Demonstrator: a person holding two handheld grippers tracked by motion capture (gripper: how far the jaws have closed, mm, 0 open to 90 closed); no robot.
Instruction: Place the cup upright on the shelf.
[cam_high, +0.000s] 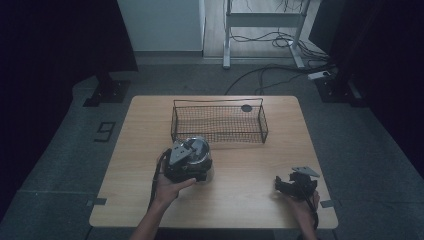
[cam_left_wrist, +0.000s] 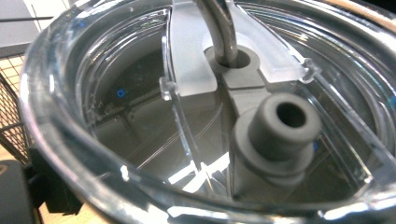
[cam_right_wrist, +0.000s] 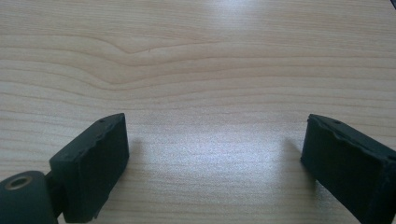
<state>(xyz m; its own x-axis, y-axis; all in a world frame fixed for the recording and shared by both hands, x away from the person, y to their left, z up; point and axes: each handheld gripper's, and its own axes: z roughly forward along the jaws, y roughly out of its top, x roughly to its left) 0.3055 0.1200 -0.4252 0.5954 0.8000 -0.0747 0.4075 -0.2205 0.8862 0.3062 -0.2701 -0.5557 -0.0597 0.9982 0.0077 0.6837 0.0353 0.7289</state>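
High view first: the left gripper (cam_high: 186, 162) sits right over a clear-lidded tumbler (cam_high: 200, 150), which stands on the wooden table (cam_high: 240, 195) just ahead of the person's left hand (cam_high: 167, 192); a wire basket (cam_high: 218, 122) is a bit beyond it; the right gripper (cam_high: 295, 185) rests well off to the side near the table's edge. Left gripper view: the tumbler's clear lid (cam_left_wrist: 140, 116) is pressed right up against the camera, with a grey stopper (cam_left_wrist: 275, 130) and a metal straw (cam_left_wrist: 219, 28); can't tell how the jaws stand here. Right gripper view: both black jaws spread wide, bare wood between them, holding nothing.
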